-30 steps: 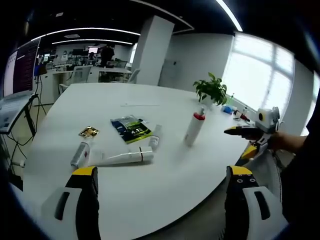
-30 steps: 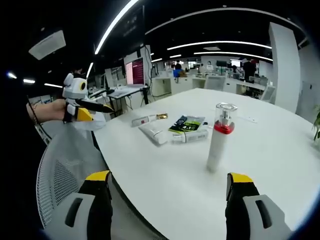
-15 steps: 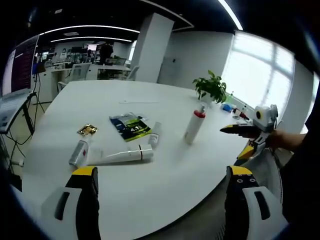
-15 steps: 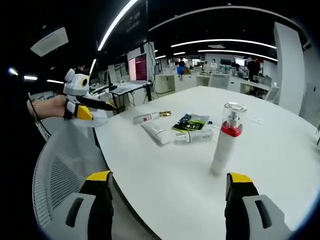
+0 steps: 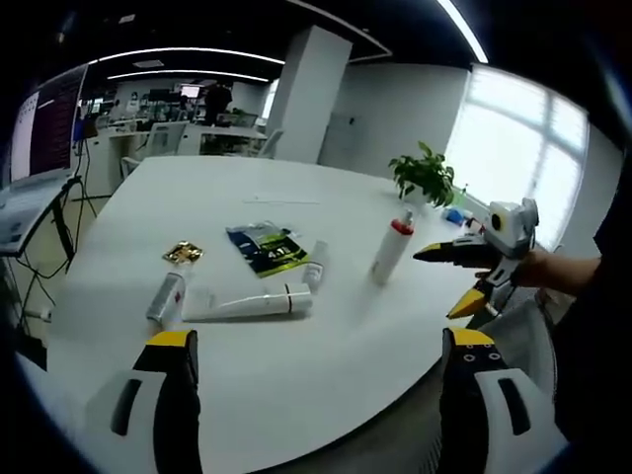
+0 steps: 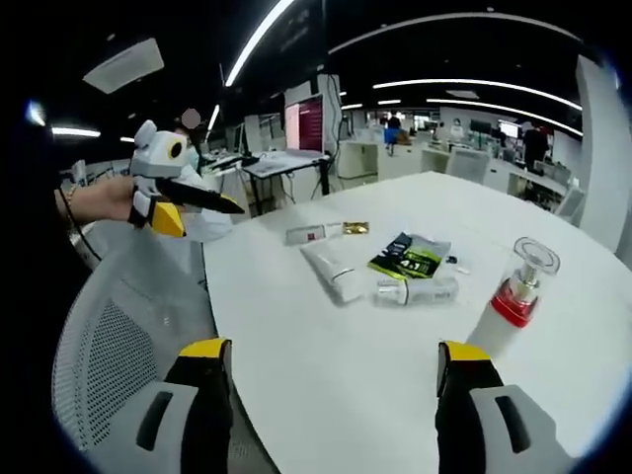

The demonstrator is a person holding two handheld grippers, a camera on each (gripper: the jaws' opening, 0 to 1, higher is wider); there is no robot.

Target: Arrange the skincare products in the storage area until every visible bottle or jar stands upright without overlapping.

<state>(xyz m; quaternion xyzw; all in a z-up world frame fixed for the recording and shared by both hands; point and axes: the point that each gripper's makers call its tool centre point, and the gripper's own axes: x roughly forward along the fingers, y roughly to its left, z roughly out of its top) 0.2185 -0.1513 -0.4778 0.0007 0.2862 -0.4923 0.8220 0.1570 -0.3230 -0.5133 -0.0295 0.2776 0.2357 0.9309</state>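
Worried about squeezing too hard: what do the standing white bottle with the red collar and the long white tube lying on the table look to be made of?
The standing white bottle with the red collar looks like matte rigid plastic, with a see-through cap, probably clear plastic. The long white tube lying on the table looks like soft, slightly glossy plastic: one end tapers flat, a squeeze-tube sign.

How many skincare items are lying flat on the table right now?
3: a long white tube nearest the left gripper, a small silver tube to its left, and a short tube beside the dark sachet. The red-collared bottle stands upright.
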